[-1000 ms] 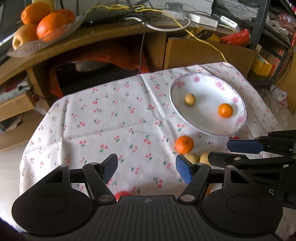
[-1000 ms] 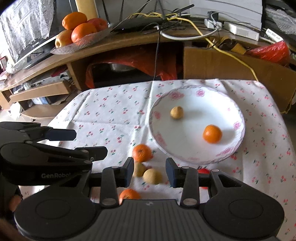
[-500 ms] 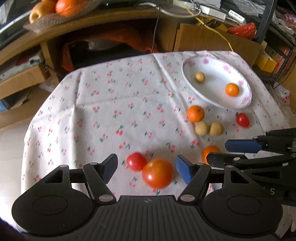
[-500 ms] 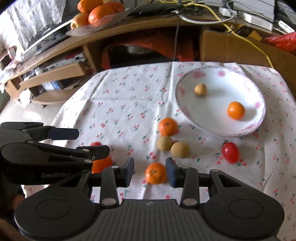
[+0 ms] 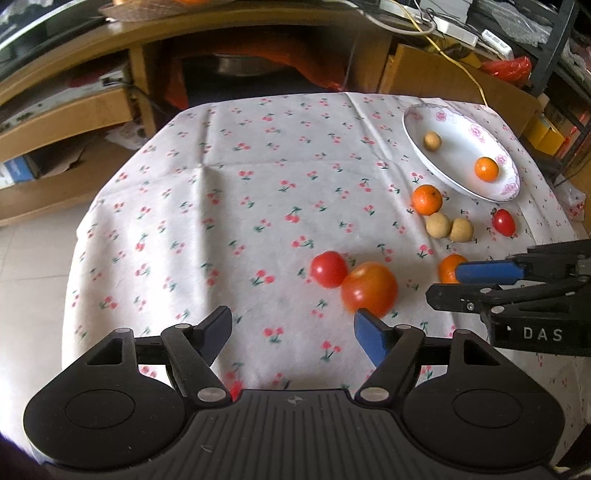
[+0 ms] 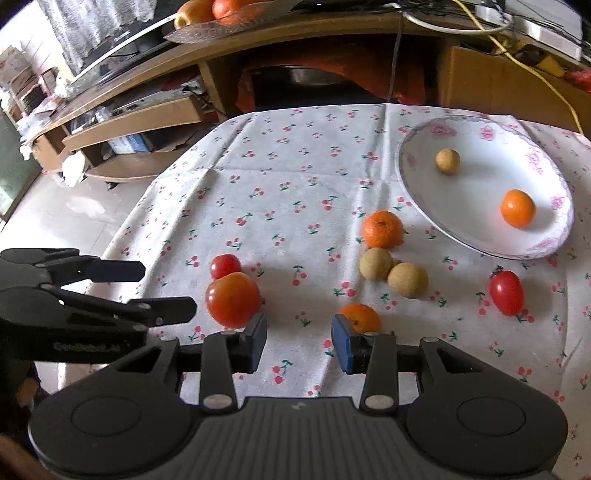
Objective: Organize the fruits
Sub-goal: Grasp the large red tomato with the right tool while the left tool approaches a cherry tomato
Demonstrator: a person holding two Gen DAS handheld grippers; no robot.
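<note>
A white flowered plate at the table's far right holds a small brown fruit and a small orange. On the cloth lie an orange, two brown fruits, a small orange, a cherry tomato, a large tomato and a smaller tomato. My left gripper is open and empty, just short of the large tomato. My right gripper is open and empty, with the small orange beside its right finger.
A cherry-print cloth covers the small table. Behind it stands a wooden TV bench with cables and a dish of oranges. A cardboard box stands at the back right. The tiled floor lies to the left.
Both grippers have drawn back and risen away from the plate. More of the cloth and the two tomatoes have come into view. Both stay open.
</note>
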